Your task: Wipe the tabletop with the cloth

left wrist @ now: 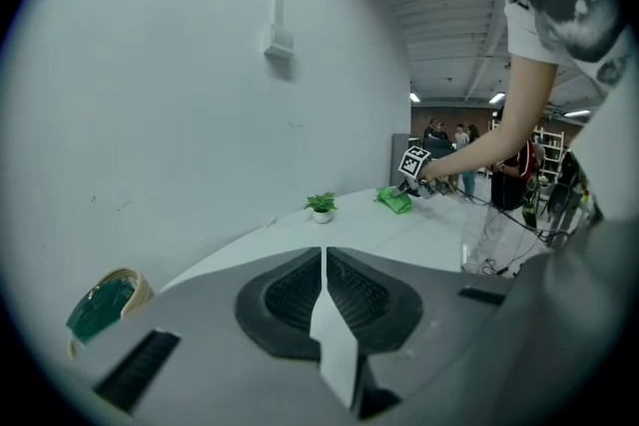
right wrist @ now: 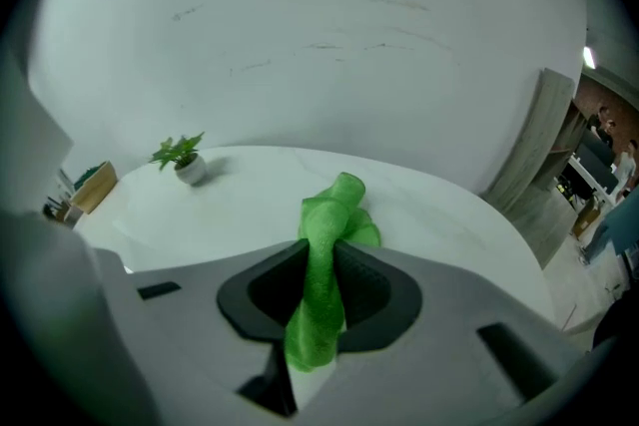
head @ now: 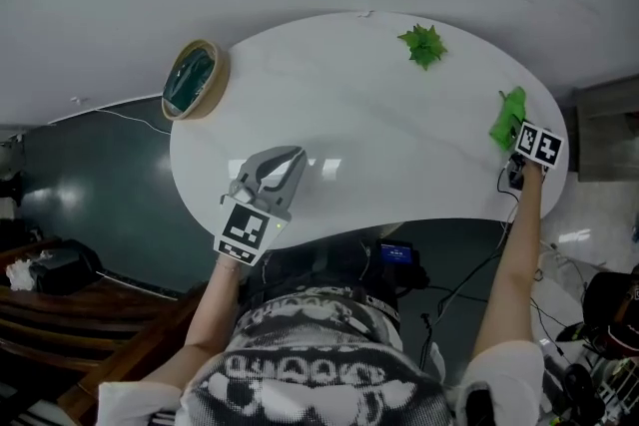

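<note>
A green cloth (right wrist: 321,274) is pinched between the jaws of my right gripper (right wrist: 321,289), and its free end bunches on the white tabletop (right wrist: 250,205) just ahead. In the head view the cloth (head: 508,118) lies at the table's right edge, in front of the right gripper (head: 521,137). My left gripper (head: 278,171) rests near the table's front left edge, jaws together with nothing between them. From the left gripper view, the left gripper (left wrist: 324,289) looks across the table toward the distant cloth (left wrist: 394,201).
A small potted plant (head: 423,45) stands at the table's far side, left of the cloth. A round woven basket with a dark green inside (head: 193,80) sits off the table's left edge. Cables hang below the table's right side. A white wall rises behind.
</note>
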### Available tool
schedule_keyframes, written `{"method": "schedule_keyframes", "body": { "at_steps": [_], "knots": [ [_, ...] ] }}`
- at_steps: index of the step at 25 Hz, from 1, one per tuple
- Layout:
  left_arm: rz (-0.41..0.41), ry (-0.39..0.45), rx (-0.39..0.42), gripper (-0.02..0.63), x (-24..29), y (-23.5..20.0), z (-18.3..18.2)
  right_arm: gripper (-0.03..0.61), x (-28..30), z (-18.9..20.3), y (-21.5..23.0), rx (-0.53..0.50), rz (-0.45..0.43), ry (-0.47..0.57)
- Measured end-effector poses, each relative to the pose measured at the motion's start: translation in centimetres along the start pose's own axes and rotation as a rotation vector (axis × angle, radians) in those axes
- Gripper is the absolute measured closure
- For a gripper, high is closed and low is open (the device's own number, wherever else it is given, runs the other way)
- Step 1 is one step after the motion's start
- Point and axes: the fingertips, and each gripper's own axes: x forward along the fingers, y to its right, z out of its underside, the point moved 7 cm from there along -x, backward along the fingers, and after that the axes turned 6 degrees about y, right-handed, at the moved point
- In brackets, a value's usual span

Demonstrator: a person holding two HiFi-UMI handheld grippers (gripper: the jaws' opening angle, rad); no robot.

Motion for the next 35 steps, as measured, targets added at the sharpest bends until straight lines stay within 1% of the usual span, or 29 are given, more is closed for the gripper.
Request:
{"method": "schedule_keyframes", "body": {
  "at_steps": [3, 6, 9, 13, 17, 21, 27, 31, 33, 35],
  "knots": [
    [-0.012, 0.027, -0.005, 0.600, -1.5, -0.1, 0.4, 0.505, -2.1, -0.4, -3.8, -0.021, -0.063, 0.056],
    [-0.027, 0.053, -0.010, 0.600, -3.9, -0.3, 1.0, 0.505, -4.4, -0.4, -9.2, -0.040, -0.135, 0.110],
    [-0.054, 0.057, 0.001, 0.600, -7.3, -1.1, 2.2, 0.505, -6.2, 0.3, -16.5, -0.080, -0.239, 0.145],
    [-0.128, 0.046, -0.007, 0.600, -12.9, -2.3, 4.7, 0.505, -7.4, 1.5, -27.3, -0.156, -0.381, 0.161],
    [-0.207, 0.024, -0.040, 0.600, -19.2, -3.7, 8.1, 0.505, -8.8, 3.2, -38.9, -0.225, -0.520, 0.158],
    [-0.303, -0.004, -0.083, 0.600, -25.2, -5.0, 11.7, 0.505, -9.7, 5.3, -50.7, -0.275, -0.676, 0.150],
    [-0.436, -0.028, -0.146, 0.600, -32.9, -6.2, 16.1, 0.505, -10.6, 9.7, -66.9, -0.353, -0.868, 0.107],
    [-0.486, -0.039, -0.176, 0.600, -36.3, -6.6, 18.0, 0.505, -10.9, 12.6, -75.1, -0.402, -0.955, 0.054],
    [-0.503, -0.043, -0.190, 0.600, -37.4, -6.6, 18.7, 0.505, -10.7, 13.9, -78.1, -0.431, -0.980, 0.028],
    [-0.516, -0.042, -0.200, 0.600, -38.2, -6.6, 19.3, 0.505, -10.4, 15.1, -80.1, -0.462, -0.986, 0.002]
  ]
}}
